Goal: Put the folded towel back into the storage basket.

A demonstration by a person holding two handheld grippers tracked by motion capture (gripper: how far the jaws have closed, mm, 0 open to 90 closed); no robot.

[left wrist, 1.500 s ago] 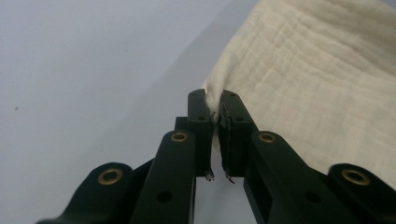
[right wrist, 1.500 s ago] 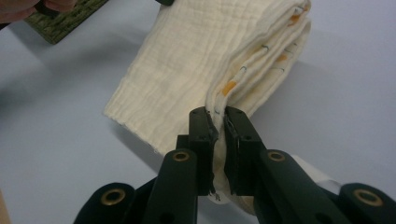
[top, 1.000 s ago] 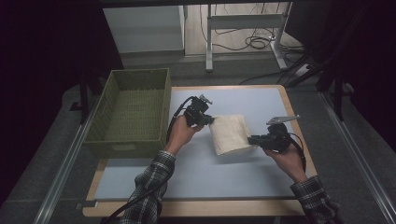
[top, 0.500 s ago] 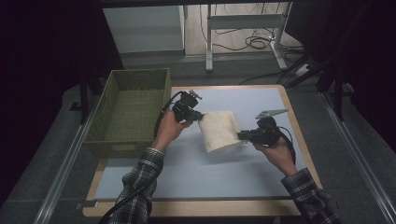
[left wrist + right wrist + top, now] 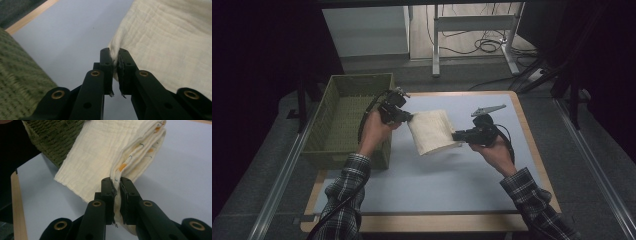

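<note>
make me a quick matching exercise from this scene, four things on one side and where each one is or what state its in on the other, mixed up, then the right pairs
Things
1. folded cream cloth
2. green woven basket
3. left gripper
4. right gripper

Places or states
A. shut on the cloth's right edge
B. stands at the table's left edge
C. held up between both grippers
D. shut on the cloth's left corner, beside the basket

Pairs: 1-C, 2-B, 3-D, 4-A
</note>
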